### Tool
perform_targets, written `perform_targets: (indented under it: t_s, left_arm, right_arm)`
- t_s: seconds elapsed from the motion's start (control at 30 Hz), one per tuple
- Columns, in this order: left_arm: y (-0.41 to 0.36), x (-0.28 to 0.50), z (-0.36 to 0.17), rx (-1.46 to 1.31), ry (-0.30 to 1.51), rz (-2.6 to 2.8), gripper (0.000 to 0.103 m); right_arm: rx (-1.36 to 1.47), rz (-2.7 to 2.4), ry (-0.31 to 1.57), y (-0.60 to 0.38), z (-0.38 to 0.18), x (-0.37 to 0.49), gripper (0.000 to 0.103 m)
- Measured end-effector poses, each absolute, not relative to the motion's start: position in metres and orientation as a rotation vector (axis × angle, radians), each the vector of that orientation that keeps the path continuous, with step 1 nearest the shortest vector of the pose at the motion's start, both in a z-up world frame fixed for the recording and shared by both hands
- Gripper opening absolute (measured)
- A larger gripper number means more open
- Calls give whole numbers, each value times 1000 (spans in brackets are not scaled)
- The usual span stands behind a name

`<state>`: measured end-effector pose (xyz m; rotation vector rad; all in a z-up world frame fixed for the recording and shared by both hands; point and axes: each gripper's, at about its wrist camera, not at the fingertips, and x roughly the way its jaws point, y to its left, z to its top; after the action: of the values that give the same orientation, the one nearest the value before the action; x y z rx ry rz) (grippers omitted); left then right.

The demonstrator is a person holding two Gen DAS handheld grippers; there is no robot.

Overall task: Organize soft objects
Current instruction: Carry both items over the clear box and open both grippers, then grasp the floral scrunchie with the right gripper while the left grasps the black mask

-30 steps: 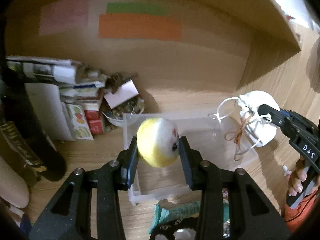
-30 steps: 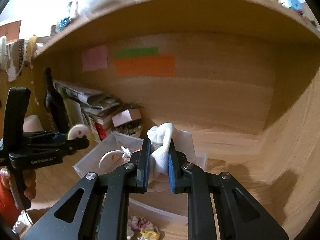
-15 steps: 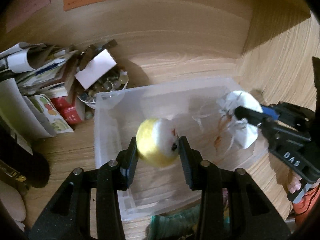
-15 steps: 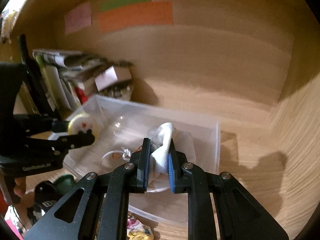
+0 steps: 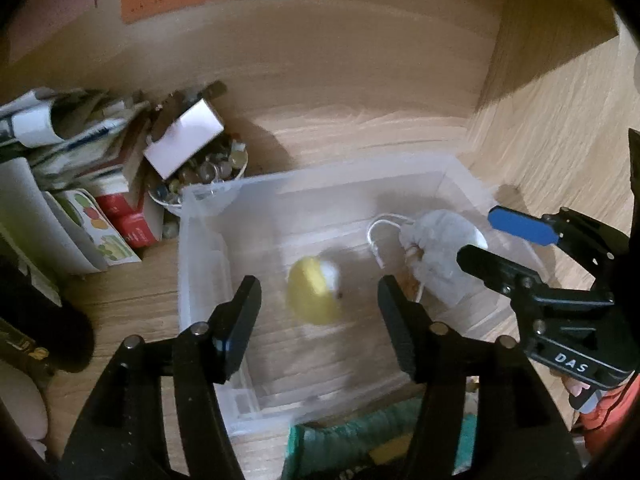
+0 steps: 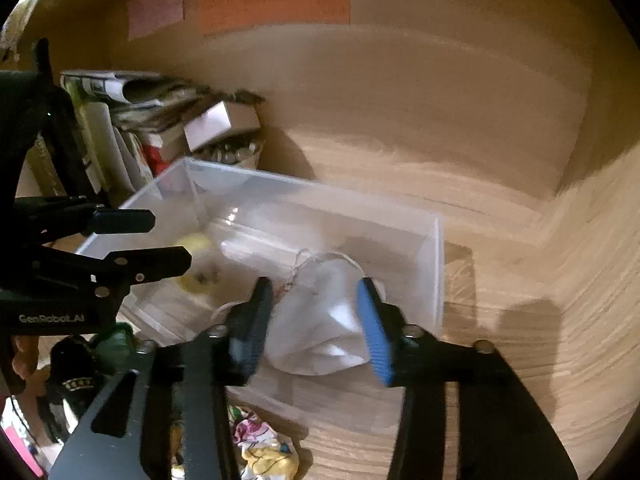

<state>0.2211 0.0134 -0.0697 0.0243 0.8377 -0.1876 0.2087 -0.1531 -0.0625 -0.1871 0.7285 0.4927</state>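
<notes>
While both soft items lie inside the clear rectangular plastic bin (image 5: 202, 240), the step in hand looks like the release, and the next move, as I judge it, calls for lifting both tools straight up and clear of the bin walls before reaching for another soft thing, perhaps the green knitted cloth (image 5: 360, 436) at the bin's 6 o'clock edge in the left wrist view. The left gripper (image 5: 320, 304) hangs with its jaws spread wide and nothing between the pads; the round yellow-and-white plush ball (image 5: 314, 294) sits blurred in the gap, touching neither finger, so whether it has settled on the bin floor I cannot tell. The right gripper (image 6: 316, 320) is likewise spread apart, and the white drawstring fabric pouch (image 6: 320, 320) slumps between its black and blue pads without being pinched, its cord trailing toward 11 o'clock. From the left wrist view the pouch lies at roughly 3 o'clock of the ball, near but apart. Outside the bin, at its 10 o'clock corner, stand a small bowl of metal trinkets (image 5: 208, 172) and a stack of papers and boxes (image 5: 80, 152); a colourful crumpled cloth (image 6: 264, 448) lies at 6 o'clock in the right wrist view.
</notes>
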Motion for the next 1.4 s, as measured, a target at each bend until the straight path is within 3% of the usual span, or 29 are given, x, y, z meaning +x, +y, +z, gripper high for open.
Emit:
perform_targets:
  t_s: [0.13,0.2,0.27,0.6,1.1,1.4]
  left_arm:
    - [14,202,-52,33,774,-166,72]
    - [12,188,-45,40,733,-151,90]
    - [12,172,-38,53,684,-133,98]
    - [21,121,-49,28,689,-126,101]
    - [17,72,-100,-22,777,-137,102]
    - [13,84,-129,-72,877,-210,102]
  right_arm:
    - [-180,479,660,-160,-44,193,67]
    - [-168,476,628,-167,-34,183,72]
    - [-147,499,603,-174,-24,171,73]
    - [-160,540,559,-184,-18,121,75]
    - [-165,569,769,-183,-84,103,75]
    - [-94,639,866,-183,-100,107,75]
